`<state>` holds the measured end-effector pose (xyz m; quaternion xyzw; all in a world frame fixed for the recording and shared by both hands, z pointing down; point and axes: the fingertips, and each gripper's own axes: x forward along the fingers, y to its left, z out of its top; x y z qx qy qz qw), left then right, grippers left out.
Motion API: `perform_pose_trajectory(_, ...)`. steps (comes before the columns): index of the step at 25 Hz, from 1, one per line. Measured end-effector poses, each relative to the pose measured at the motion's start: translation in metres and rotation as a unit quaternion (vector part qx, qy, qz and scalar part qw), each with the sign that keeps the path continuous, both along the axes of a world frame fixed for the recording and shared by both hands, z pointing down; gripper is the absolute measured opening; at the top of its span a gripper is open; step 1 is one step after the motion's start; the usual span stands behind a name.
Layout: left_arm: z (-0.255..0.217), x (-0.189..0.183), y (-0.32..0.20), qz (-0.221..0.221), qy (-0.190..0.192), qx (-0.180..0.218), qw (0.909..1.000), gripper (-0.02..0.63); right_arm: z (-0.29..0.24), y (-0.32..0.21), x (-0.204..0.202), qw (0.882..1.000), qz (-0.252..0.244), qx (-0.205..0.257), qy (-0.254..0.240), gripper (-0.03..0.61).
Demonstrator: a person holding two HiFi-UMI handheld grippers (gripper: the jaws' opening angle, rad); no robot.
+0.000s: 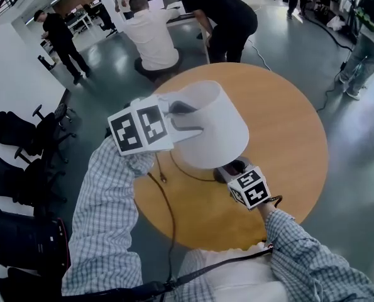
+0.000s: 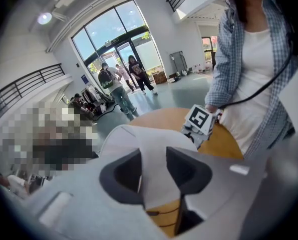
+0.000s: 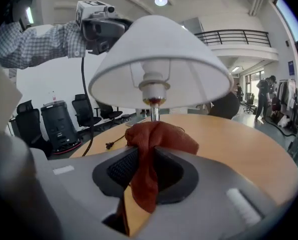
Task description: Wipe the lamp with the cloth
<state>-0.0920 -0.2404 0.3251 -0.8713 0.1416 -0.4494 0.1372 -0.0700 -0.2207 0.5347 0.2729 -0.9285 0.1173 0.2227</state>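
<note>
1. Rust-red cloth (image 3: pixel 147 149) sits clamped in my right gripper (image 3: pixel 150 161), just before the metal lamp stem (image 3: pixel 155 114); only that gripper's view shows it.
2. My left gripper (image 2: pixel 154 170) pinches the white conical lampshade (image 2: pixel 133 139), whose wall shows between the jaws only in that gripper's view; the round wooden table (image 1: pixel 293 124) carries it.

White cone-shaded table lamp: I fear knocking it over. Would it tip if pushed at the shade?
Probably top-heavy: the white cone lampshade sits on a thin metal stem, so a sideways push likely rocks it. The left gripper clamped on its rim should steady it. The shade looks thin, perhaps dentable; the soft rust-red cloth in the right gripper suits it.
</note>
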Motion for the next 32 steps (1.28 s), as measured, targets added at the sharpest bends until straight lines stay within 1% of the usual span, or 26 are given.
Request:
perform_pose_trajectory(6,-0.002,-0.002,-0.001,0.003,0.005,0.004,1.0000,0.147,0.069,0.030,0.026,0.996,-0.008,-0.054,0.074,0.095)
perform_pose_trajectory(9,-0.001,-0.003,-0.002,0.005,0.006,0.007,0.9999,0.149,0.081,0.035,0.033,0.994,-0.006,-0.067,0.083,0.095)
perform_pose_trajectory(11,-0.001,-0.003,-0.002,0.007,0.006,0.008,0.9999,0.150,0.070,0.027,0.033,0.996,0.006,-0.062,0.065,0.095)
perform_pose_trajectory(14,-0.002,0.001,-0.003,0.009,0.005,0.010,0.9999,0.150,0.025,-0.001,0.028,0.999,0.029,-0.033,0.007,0.095)
perform_pose_trajectory(18,-0.002,0.002,-0.001,0.010,0.003,0.012,0.9999,0.151,-0.036,-0.030,0.019,0.997,0.043,0.017,-0.057,0.095)
perform_pose_trajectory(20,-0.001,0.002,0.001,0.012,0.002,0.014,0.9998,0.152,-0.047,-0.034,0.016,0.996,0.044,0.025,-0.070,0.095)
perform_pose_trajectory(22,-0.001,0.003,0.004,0.013,0.000,0.016,0.9998,0.152,-0.040,-0.032,0.015,0.997,0.041,0.017,-0.061,0.095)
perform_pose_trajectory(26,0.000,0.007,0.013,0.016,-0.006,0.021,0.9996,0.150,0.002,-0.009,0.017,0.999,0.034,-0.025,-0.027,0.095)
perform_pose_trajectory(30,0.000,0.016,0.026,0.033,-0.021,0.030,0.9988,0.150,0.048,0.016,0.027,0.998,0.007,-0.050,0.046,0.095)
perform_pose_trajectory(32,0.001,0.023,0.032,0.043,-0.032,0.037,0.9979,0.149,0.066,0.023,0.037,0.995,0.001,-0.065,0.071,0.095)
